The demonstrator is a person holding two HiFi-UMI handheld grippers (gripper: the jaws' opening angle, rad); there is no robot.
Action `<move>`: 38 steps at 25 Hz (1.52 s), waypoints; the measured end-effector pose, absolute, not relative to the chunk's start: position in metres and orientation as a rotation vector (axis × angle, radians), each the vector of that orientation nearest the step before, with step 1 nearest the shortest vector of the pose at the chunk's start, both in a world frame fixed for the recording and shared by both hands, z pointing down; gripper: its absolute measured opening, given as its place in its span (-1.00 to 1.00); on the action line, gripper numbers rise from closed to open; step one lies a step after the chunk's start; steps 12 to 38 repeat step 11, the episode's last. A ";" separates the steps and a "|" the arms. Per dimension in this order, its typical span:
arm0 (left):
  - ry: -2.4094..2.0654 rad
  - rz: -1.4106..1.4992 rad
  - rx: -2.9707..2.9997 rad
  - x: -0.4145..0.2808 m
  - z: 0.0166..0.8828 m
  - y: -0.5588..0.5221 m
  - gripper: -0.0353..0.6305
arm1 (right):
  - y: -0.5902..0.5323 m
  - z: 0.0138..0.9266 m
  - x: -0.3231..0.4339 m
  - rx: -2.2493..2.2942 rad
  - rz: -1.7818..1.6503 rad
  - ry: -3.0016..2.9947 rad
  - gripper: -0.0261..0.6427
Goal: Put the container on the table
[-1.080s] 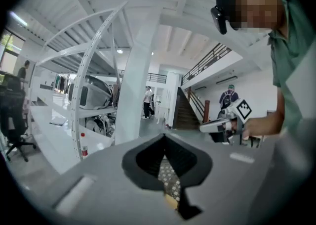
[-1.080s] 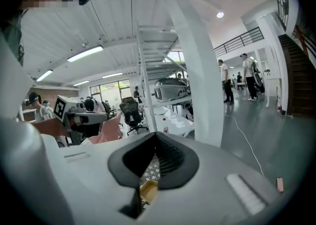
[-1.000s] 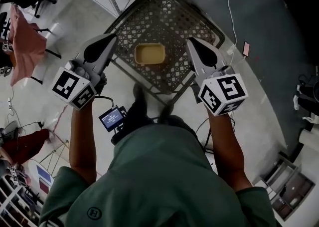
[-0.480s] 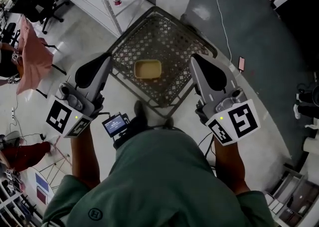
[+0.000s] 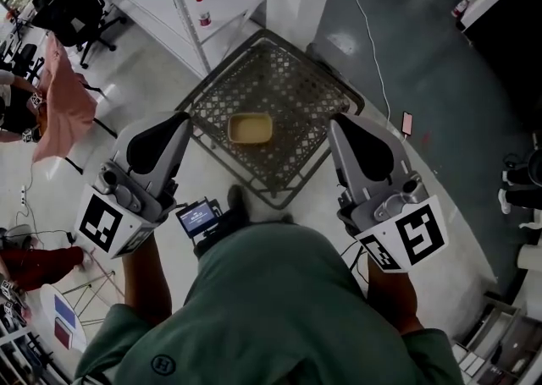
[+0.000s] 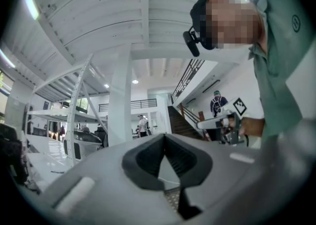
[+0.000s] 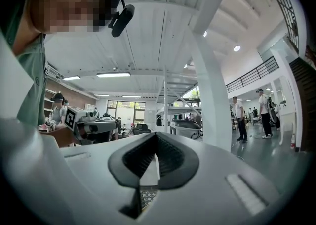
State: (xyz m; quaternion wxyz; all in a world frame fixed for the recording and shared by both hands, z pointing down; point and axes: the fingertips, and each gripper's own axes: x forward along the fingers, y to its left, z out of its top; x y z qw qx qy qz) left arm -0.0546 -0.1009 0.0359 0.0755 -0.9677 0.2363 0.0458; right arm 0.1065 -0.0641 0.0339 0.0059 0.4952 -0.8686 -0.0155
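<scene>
Evidently the yellow container (image 5: 251, 129) already lies where the task wants it. It sits flat near the middle of the dark mesh table (image 5: 301, 79), clear of every edge.

The left gripper (image 5: 180, 121) hangs off the table's left edge and the right gripper (image 5: 338, 122) off its right edge. Both are well above the top and touch nothing. Each gripper view shows the dark pads pressed together with nothing between them, so both grippers are closed and empty.

As a judgement, this fits two stages: the container set down and the hands drawn clear, or the container simply standing there with the hands held ready. The pictures do not settle which. If the placing is over, nothing further is called for. Any new hold would need the jaws to part first.

The person's green-shirted body (image 5: 271, 307) and a shoe (image 5: 236, 202) cover the table's near corner, and its legs are hidden under the mesh. What the container holds is too small to tell. Both gripper views look level across the hall, showing only a sliver of mesh below the jaws and no container.
</scene>
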 end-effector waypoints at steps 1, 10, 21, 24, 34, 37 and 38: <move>0.710 0.139 -2.899 -0.055 0.035 -0.098 -0.89 | -0.062 0.032 0.107 1.548 -0.055 -2.721 -0.91; 0.701 0.139 -2.887 -0.055 0.037 -0.031 -0.89 | 0.006 0.034 0.108 1.559 -0.069 -2.716 -0.91; 0.698 0.138 -2.887 -0.055 0.038 -0.022 -0.89 | 0.016 0.036 0.108 1.561 -0.068 -2.715 -0.91; 0.698 0.138 -2.887 -0.055 0.038 -0.022 -0.89 | 0.016 0.036 0.108 1.561 -0.068 -2.715 -0.91; 0.698 0.138 -2.887 -0.055 0.038 -0.022 -0.89 | 0.016 0.036 0.108 1.561 -0.068 -2.715 -0.91; 0.698 0.138 -2.887 -0.055 0.038 -0.022 -0.89 | 0.016 0.036 0.108 1.561 -0.068 -2.715 -0.91; 0.698 0.138 -2.887 -0.055 0.038 -0.022 -0.89 | 0.016 0.036 0.108 1.561 -0.068 -2.715 -0.91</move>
